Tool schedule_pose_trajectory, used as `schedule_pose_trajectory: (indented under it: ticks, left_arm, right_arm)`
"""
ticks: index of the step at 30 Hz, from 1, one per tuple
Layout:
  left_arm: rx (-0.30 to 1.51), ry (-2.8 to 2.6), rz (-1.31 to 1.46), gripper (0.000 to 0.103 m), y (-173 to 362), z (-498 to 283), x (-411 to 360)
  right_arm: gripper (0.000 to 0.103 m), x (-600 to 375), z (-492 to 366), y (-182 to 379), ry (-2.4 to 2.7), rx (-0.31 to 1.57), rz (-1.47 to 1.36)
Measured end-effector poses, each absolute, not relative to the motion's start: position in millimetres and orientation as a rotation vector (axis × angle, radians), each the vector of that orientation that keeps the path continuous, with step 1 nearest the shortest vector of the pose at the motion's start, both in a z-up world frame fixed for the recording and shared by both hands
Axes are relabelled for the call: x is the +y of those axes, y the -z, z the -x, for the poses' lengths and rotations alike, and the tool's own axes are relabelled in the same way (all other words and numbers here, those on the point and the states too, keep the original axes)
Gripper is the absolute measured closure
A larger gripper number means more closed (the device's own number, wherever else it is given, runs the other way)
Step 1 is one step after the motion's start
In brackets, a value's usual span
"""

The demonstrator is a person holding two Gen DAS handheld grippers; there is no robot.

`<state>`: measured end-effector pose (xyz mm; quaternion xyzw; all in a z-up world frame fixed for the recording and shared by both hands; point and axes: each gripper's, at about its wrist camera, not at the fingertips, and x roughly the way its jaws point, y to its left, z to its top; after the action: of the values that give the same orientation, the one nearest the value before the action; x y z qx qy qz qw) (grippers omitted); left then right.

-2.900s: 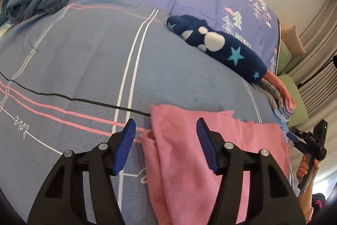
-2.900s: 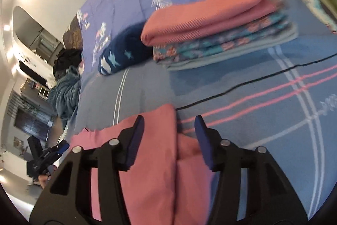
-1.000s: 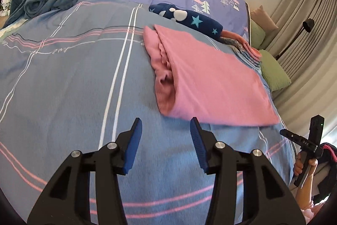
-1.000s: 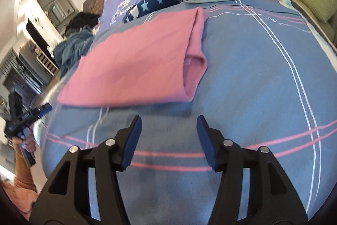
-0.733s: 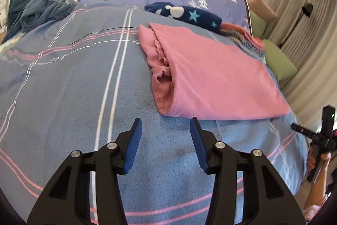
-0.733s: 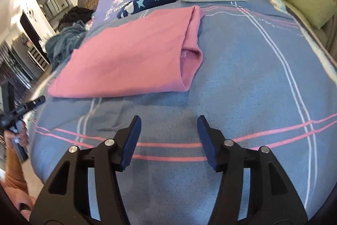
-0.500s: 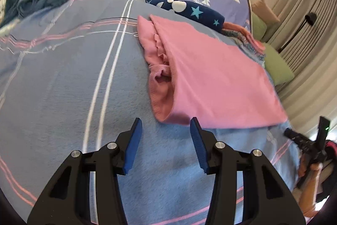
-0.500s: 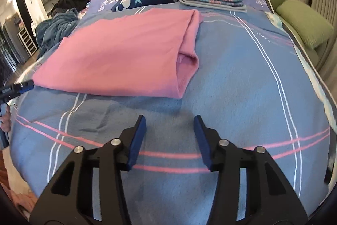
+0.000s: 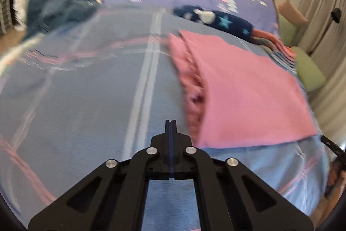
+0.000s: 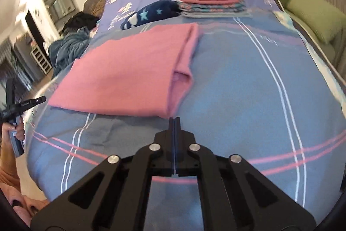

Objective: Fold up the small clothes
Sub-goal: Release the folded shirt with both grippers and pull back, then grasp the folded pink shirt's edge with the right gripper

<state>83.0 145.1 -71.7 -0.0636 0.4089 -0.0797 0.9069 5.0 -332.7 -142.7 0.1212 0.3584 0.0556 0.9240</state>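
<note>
We're holding left gripper [image 9: 170, 122] & right gripper [image 10: 174, 120] fully closed, empty, hovering near pink cloth [image 10: 129, 70] edge on bed [image 10: 237, 83].

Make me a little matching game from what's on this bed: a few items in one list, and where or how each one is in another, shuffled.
Things:
1. pink garment
2. folded stack
3. star-print navy item
4. left gripper

States:
A. shut on nothing
B. spread flat mid-bed
C. piled neatly near the bed's far end
D. rolled up beside the stack

Pairs: 1-B, 2-C, 3-D, 4-A
</note>
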Motion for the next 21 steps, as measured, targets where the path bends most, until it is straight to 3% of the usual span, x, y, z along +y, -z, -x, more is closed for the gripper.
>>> schedule_pose_trajectory:
  ticks: [3,6,8,10,11,13,21]
  left_arm:
    - [0.792,0.188,0.107,0.102,47,-80,131]
    - [0.787,0.352,0.081,0.077,26,-86,79]
    - [0.803,0.457,0.034,0.074,17,-97,32]
    - [0.816,0.537,-0.021,0.074,14,-106,-14]
    - [0.822,0.578,-0.051,0.072,14,-109,-39]
    - [0.855,0.659,-0.106,0.065,17,-123,-96]
    - [1.018,0.719,-0.180,0.057,46,-192,-241]
  right_arm:
    - [0.098,-347,1,150,-0.157,0.759,-0.395]
    - [0.090,-347,-2,157,-0.230,0.772,-0.530]
    - [0.081,-339,-4,157,-0.251,0.766,-0.537]
    - [0.059,-329,-7,158,-0.262,0.763,-0.538]
    - [0.056,-327,-8,158,-0.260,0.764,-0.540]
    - [0.054,-326,-11,163,-0.275,0.770,-0.579]
    - [0.052,-354,-20,174,-0.341,0.735,-0.764]
